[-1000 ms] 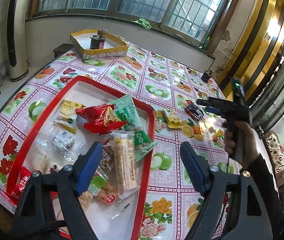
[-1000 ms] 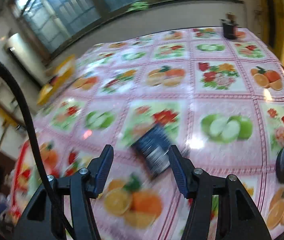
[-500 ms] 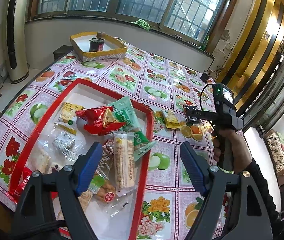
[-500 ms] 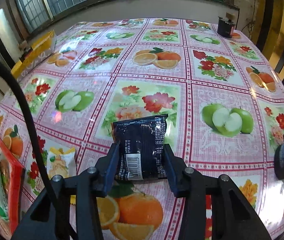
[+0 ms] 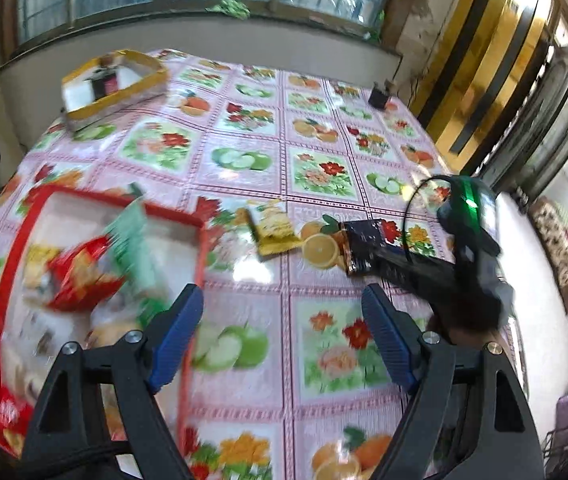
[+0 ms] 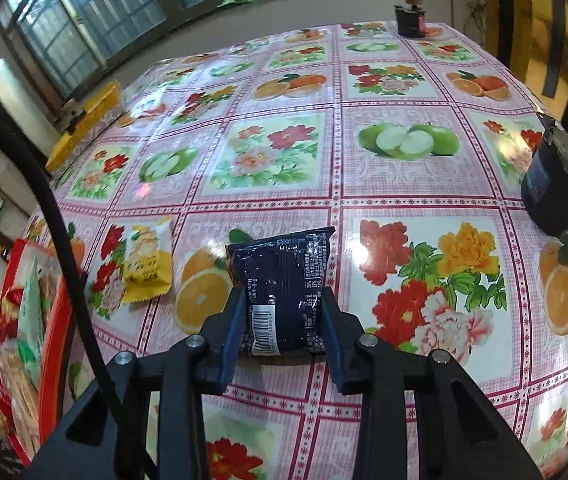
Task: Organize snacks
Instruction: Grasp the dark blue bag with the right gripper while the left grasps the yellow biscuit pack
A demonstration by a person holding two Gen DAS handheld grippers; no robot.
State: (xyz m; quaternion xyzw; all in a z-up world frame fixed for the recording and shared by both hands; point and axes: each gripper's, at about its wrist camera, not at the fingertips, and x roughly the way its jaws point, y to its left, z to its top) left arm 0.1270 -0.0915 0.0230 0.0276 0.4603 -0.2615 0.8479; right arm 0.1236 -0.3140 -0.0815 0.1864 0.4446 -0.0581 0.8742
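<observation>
The right gripper [image 6: 282, 320] is pointing steeply down at the bench [image 6: 364, 168], its blue fingers [image 6: 233, 328] having just been closing and now pressing on both sides of the dark blue snack packet [image 6: 284, 284]. The packet is lying flat on the flowered cloth, barcode end nearest the camera. In the left wrist view the person's hand [image 5: 464, 320] is wrapping the handle low at the right, reaching in toward the same packet [image 5: 362, 246]. The left gripper [image 5: 280, 340] is tilting down over bare cloth, its fingers [image 5: 176, 336] standing wide apart with nothing between them. A yellow snack packet [image 6: 148, 260] is lying just beside the dark one, between it and the red tray [image 6: 54, 320], which is holding a heap of wrapped snacks [image 5: 84, 276] at the bench's left edge.
</observation>
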